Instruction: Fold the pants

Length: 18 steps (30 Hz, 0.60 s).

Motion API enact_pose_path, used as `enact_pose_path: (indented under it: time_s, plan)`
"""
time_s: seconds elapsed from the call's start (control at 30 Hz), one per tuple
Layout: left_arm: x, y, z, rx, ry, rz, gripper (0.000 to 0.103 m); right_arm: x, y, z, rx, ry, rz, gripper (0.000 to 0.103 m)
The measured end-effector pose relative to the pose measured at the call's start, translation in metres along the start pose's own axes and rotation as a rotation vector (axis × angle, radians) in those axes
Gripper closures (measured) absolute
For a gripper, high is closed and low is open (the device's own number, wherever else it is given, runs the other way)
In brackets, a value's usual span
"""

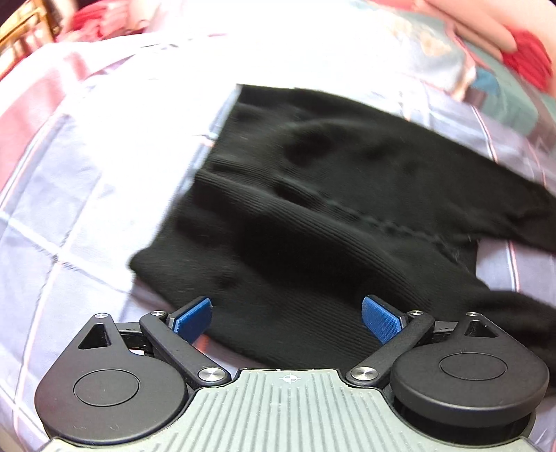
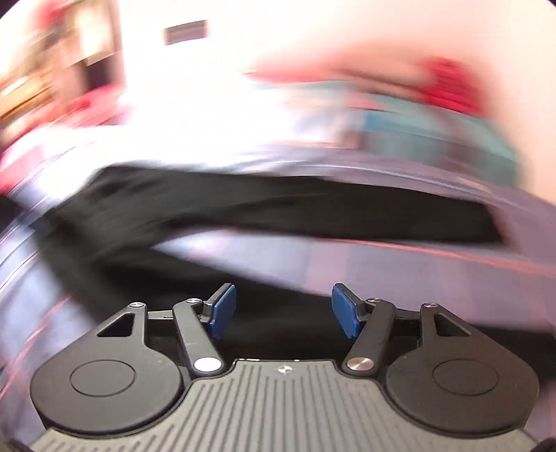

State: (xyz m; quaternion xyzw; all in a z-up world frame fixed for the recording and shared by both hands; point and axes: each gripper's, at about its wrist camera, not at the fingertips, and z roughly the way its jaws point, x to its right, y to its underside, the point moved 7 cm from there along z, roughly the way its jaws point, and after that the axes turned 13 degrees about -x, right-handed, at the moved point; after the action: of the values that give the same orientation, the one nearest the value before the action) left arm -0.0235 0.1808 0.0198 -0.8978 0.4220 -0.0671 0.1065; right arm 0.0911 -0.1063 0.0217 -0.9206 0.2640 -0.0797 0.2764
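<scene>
Black ribbed pants [image 1: 312, 208] lie spread on a pale checked bedsheet [image 1: 87, 191]. In the left wrist view my left gripper [image 1: 286, 318] is open, its blue pads [image 1: 194, 318] wide apart just above the near edge of the pants, holding nothing. The right wrist view is heavily motion-blurred. There the pants [image 2: 278, 212] stretch across the middle as a dark band, with another dark part running under the fingers. My right gripper [image 2: 285, 311] is open over that dark cloth, its blue pads [image 2: 222, 309] apart and empty.
Pink, red and teal bedding [image 1: 504, 69] is bunched at the far right of the bed. A wooden frame [image 1: 24, 31] shows at the far left. The sheet [image 2: 382, 264] lies between the two dark parts of the pants.
</scene>
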Motion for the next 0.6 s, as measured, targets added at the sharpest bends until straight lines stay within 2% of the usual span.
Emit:
enact_pose_path:
  time_s: [0.07,0.1,0.17,0.27,0.37,0.43,0.47,0.5,0.53,0.6]
  plan:
    - [-0.019,0.003,-0.016,0.02,0.005,-0.049,0.0,-0.074,-0.017,0.024,-0.001,-0.105,-0.198,0.043]
    - [-0.031,0.0,-0.022,0.027,0.012,-0.07,0.0,-0.101,-0.025,0.038,-0.006,-0.127,-0.284,0.043]
    - [-0.03,-0.004,-0.006,0.023,0.016,-0.099,0.0,-0.148,-0.039,0.066,-0.001,-0.126,-0.43,0.044]
    - [-0.054,0.008,-0.019,0.034,-0.007,-0.13,0.0,-0.191,-0.061,0.109,0.001,-0.103,-0.559,0.044]
    - [-0.081,0.028,-0.035,0.033,-0.025,-0.175,0.0,-0.213,-0.083,0.144,0.006,-0.054,-0.621,0.047]
    - [-0.095,0.038,-0.04,0.027,-0.027,-0.206,0.0,-0.207,-0.098,0.161,0.036,-0.058,-0.604,0.055]
    - [-0.099,0.041,-0.04,0.013,-0.041,-0.218,0.0,-0.207,-0.105,0.172,-0.001,-0.058,-0.557,0.091]
    - [-0.1,0.042,-0.035,-0.004,-0.053,-0.231,0.0,-0.209,-0.111,0.176,-0.031,-0.063,-0.498,0.093]
    - [-0.105,0.042,-0.031,-0.013,-0.061,-0.244,0.0,-0.218,-0.112,0.171,-0.025,-0.073,-0.483,0.093]
    - [-0.116,0.046,-0.034,-0.015,-0.073,-0.261,0.0,-0.253,-0.098,0.146,0.05,-0.1,-0.593,0.094]
